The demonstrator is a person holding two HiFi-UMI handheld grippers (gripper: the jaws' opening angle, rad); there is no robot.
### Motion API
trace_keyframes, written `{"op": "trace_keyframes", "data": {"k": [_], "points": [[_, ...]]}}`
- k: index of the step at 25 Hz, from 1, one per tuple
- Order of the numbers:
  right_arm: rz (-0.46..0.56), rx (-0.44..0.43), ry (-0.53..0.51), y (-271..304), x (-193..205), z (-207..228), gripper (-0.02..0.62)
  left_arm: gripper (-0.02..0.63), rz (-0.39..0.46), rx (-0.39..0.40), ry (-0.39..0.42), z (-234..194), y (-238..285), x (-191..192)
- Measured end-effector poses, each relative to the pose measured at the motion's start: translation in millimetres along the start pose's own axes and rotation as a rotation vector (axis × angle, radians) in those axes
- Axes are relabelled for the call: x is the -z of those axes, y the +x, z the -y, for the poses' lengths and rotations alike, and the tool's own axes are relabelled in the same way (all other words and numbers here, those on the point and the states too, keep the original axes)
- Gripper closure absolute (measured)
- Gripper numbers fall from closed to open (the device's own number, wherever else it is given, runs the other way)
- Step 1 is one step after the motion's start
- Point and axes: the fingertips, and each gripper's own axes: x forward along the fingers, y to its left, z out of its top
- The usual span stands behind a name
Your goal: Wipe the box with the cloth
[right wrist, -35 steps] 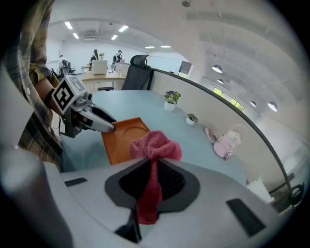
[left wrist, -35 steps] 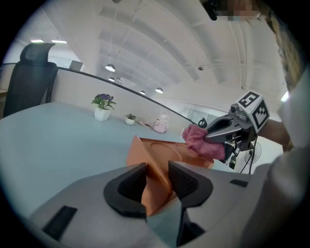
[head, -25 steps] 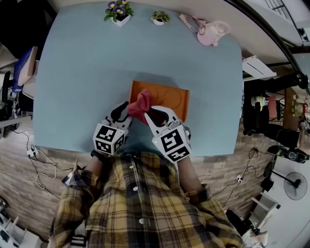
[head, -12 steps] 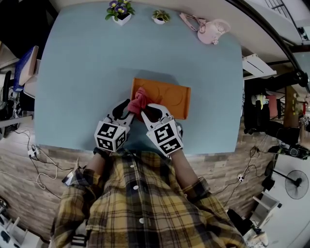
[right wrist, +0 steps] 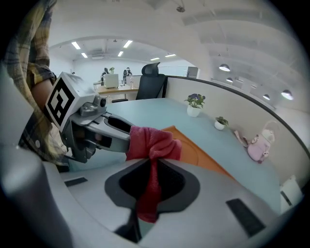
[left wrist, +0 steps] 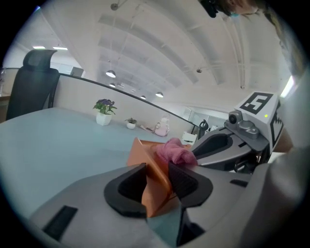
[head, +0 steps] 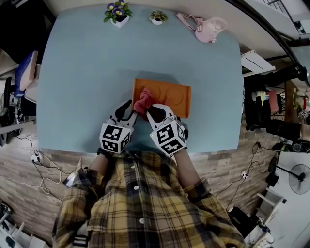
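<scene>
My left gripper (head: 130, 110) is clamped on the orange box (head: 172, 97). In the left gripper view, the box's near corner wall stands upright between the two dark pads (left wrist: 181, 179), and both press on it at a middling width. That lifts the corner and tilts it up towards the camera.

My right gripper (head: 154, 109) sits just to the right of the left one, almost touching it, and is angled down at the box. Its jaws are narrow and pinch the red cloth (head: 144, 100). In the right gripper view, a strip of cloth (right wrist: 152, 143) hangs down between the pads and the rest bunches in a wad just past the fingertips.

That wad lies over the left end of the box, just ahead of the left gripper's tips and beside the corner it holds. I cannot tell how hard the wad presses on the box. The rest of the box runs away to the right of both grippers, with round hollows in its floor.

The box lies on a light blue table (head: 87, 72), close to the near edge. Well beyond both grippers, along the far edge, stand a potted purple flower (head: 117, 10), a small green plant (head: 158, 17) and a pink bag (head: 209, 30).
</scene>
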Motion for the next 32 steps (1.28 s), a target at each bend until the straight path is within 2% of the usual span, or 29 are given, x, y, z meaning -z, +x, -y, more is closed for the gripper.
{"op": "trace_keyframes", "data": {"k": [9, 16, 22, 32], "points": [[-0.047, 0.036, 0.047, -10, 14, 18, 0.546, 0.466, -0.006, 0.019, 0.017, 0, 1, -1], [-0.072, 0.045, 0.032, -18, 26, 27, 0.546, 0.466, -0.004, -0.004, 0.023, 0, 1, -1], [-0.103, 0.044, -0.006, -25, 37, 35, 0.546, 0.467, 0.012, -0.037, -0.015, -2, 0, -1], [-0.159, 0.069, -0.022, -43, 61, 53, 0.546, 0.466, 0.016, -0.063, -0.006, -1, 0, 0]]}}
